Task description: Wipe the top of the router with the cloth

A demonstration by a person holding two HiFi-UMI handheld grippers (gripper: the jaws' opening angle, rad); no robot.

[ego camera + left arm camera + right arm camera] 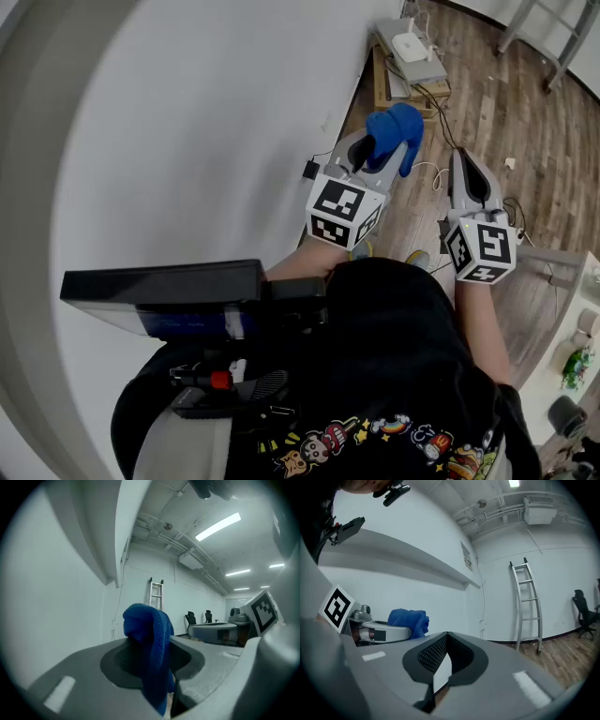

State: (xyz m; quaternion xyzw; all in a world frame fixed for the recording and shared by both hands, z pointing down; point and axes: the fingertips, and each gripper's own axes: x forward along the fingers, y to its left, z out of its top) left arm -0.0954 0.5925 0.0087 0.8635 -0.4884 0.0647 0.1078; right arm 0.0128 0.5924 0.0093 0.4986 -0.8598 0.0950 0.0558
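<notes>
My left gripper (382, 148) is shut on a blue cloth (397, 131), which bunches up out of the jaws and hangs down between them (151, 644). My right gripper (467, 176) is held beside it, a little to the right, its jaws shut at the tips with nothing in them (447, 636). In the right gripper view the cloth (408, 622) and the left gripper show at the left. The white router (410, 46) lies on a low wooden stand (382, 82) by the wall, well beyond both grippers. Both grippers are in the air, far from it.
A white wall (206, 122) fills the left. Cables (433, 103) trail over the wooden floor (497, 112) near the stand. Metal frame legs (553, 37) stand at the top right. A ladder (527, 604) leans against the far wall. A white table (572, 309) is at my right.
</notes>
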